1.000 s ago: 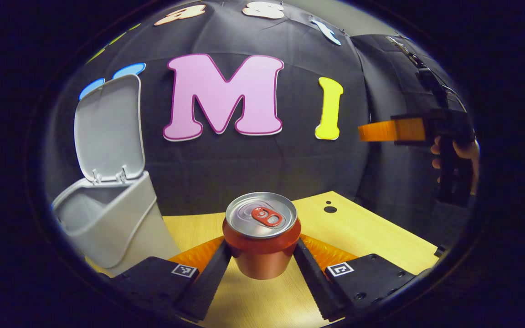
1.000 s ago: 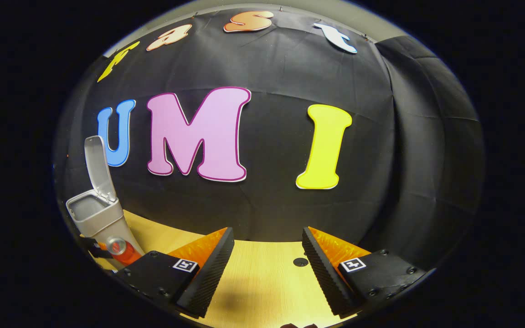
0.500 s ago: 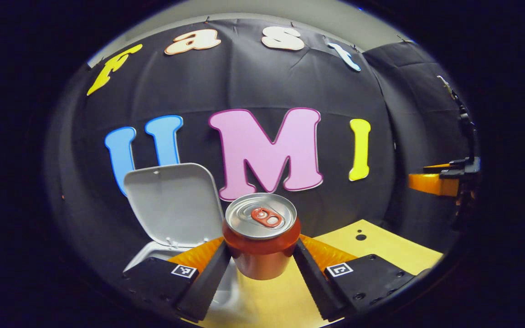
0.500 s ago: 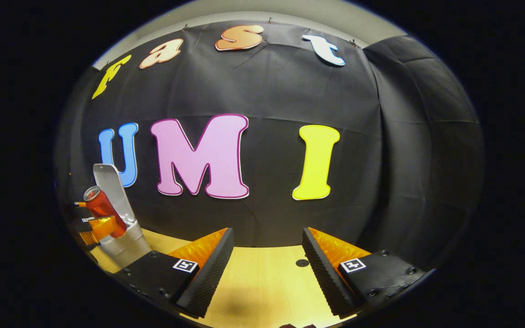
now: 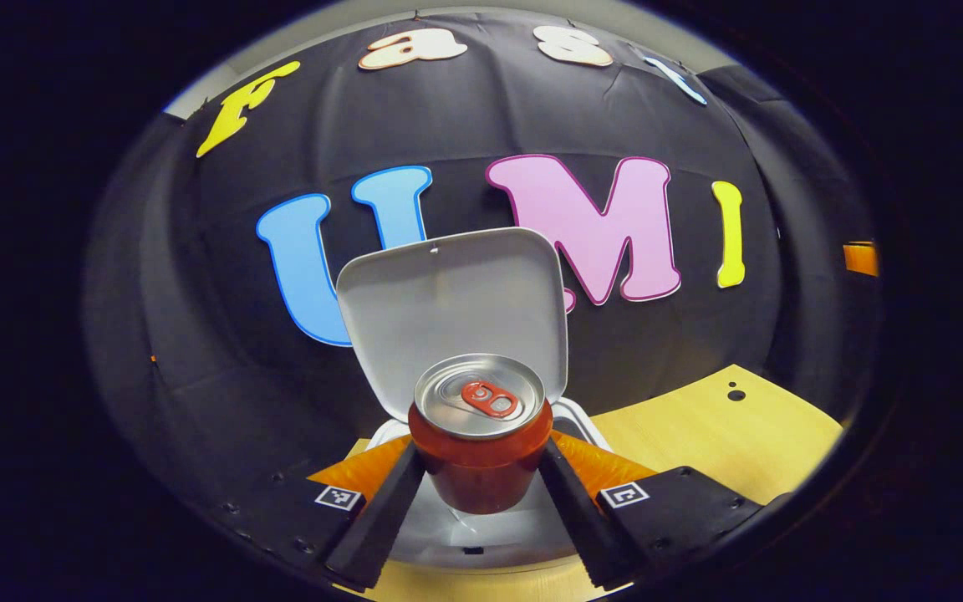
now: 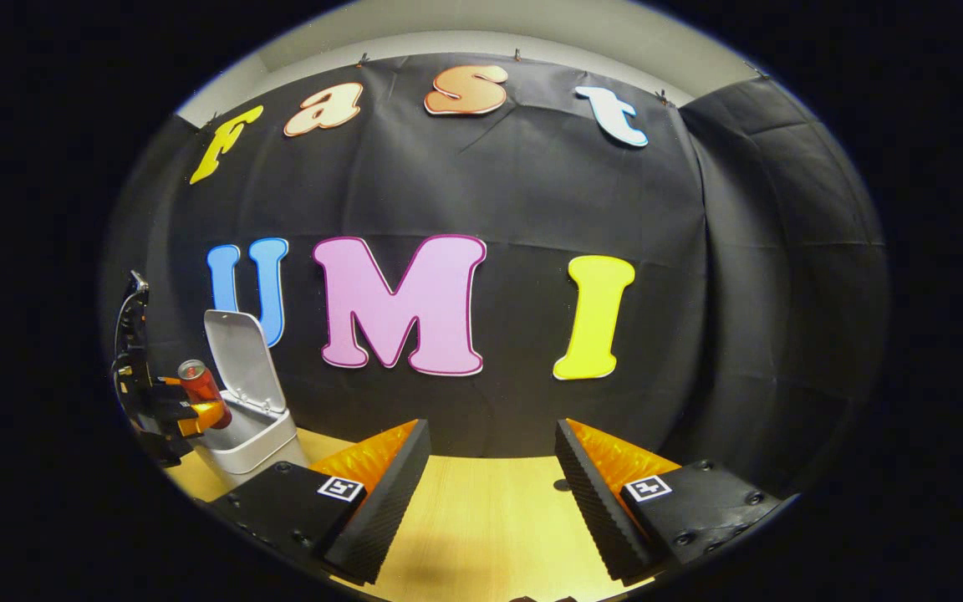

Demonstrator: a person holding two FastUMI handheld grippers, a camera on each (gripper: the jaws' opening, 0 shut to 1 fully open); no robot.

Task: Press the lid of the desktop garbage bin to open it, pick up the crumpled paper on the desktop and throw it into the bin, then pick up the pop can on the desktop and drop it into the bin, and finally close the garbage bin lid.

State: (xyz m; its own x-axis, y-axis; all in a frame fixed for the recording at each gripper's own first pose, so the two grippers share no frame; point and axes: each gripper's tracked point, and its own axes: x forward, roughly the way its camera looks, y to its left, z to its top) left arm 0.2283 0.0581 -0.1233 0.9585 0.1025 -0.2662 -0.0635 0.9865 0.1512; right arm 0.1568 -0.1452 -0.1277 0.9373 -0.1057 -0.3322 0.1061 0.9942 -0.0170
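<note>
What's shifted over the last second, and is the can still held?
The left tongs carried the pop can from above the desktop over to the garbage bin; it now hangs upright above the bin's opening, in front of the raised lid. Both fingers still press on the can. The lid stayed open, and the right tongs stayed open and empty above the desktop.

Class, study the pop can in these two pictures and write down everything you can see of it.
The pop can is red-bodied with a silvery metal top and a red pull tab. It is unopened as far as the tab shows, upright and undented. The left gripper holds it, a finger pressing on each side. It hangs above the open mouth of the grey bin, in front of the raised lid. The right gripper view shows it small, above the bin.
</note>
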